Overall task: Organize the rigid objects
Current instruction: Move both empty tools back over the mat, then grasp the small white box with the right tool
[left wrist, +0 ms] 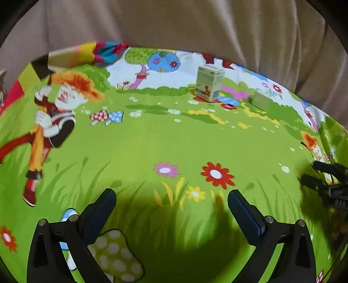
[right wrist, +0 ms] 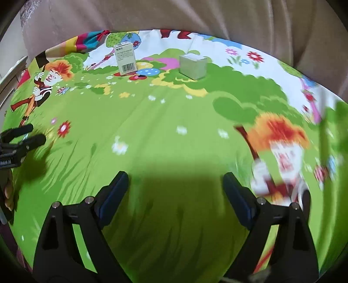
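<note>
A cartoon-printed cloth (right wrist: 165,135) is covering the whole work surface, with a beige curtain (right wrist: 217,17) hanging along its far edge, and that wide flat ground is probably why the goods are standing out in the open, easy to reach from above. Both tools are tilting down toward the bare green middle of it. The right gripper (right wrist: 175,187) is holding its jaws spread wide with nothing between them, and the left gripper (left wrist: 171,204) is likewise standing apart and empty, which suggests both are being readied to take something. The task's things are waiting near the far edge: a tall white carton (right wrist: 126,57) is standing upright with its barcode facing the right camera, and a shorter pale box (right wrist: 193,65) is sitting just to its right, apart from it, neither touched by any finger.
</note>
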Action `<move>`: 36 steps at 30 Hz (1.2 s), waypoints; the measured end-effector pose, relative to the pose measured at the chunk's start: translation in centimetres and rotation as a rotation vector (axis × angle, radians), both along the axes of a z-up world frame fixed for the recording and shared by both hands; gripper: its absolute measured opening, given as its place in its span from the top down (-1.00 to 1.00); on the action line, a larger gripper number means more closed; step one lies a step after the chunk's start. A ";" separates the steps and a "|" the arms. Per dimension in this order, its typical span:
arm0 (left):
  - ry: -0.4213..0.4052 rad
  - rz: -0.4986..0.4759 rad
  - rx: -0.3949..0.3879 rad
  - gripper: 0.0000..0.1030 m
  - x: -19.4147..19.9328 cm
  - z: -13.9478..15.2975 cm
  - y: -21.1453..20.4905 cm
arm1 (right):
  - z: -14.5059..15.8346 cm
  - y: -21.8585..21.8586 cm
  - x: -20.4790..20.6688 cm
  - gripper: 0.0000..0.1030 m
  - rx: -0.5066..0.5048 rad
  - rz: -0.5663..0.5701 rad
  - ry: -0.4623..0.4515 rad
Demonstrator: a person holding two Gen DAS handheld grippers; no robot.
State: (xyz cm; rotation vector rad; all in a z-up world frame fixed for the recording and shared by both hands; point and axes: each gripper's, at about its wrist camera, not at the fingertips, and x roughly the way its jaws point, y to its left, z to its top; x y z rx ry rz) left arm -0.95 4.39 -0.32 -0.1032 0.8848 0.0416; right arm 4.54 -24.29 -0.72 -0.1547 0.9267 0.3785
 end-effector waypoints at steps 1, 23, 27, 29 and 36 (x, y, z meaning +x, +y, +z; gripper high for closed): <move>0.008 0.009 -0.007 -1.00 0.0 -0.1 0.2 | -0.1 0.2 1.2 -0.75 0.004 0.013 -0.001; 0.037 0.031 0.066 -1.00 0.8 -0.7 -0.7 | -0.1 4.9 15.3 0.27 0.016 0.148 -0.046; 0.037 0.031 0.068 -1.00 0.8 -0.7 -0.6 | 0.2 3.1 9.2 0.27 0.013 0.136 -0.040; 0.038 0.033 0.072 -1.00 0.9 -0.7 -0.7 | 0.2 1.8 6.6 0.27 0.006 0.122 -0.045; 0.083 0.086 0.048 -1.00 1.6 -0.4 -0.7 | 0.2 0.6 4.8 0.27 -0.027 0.067 -0.061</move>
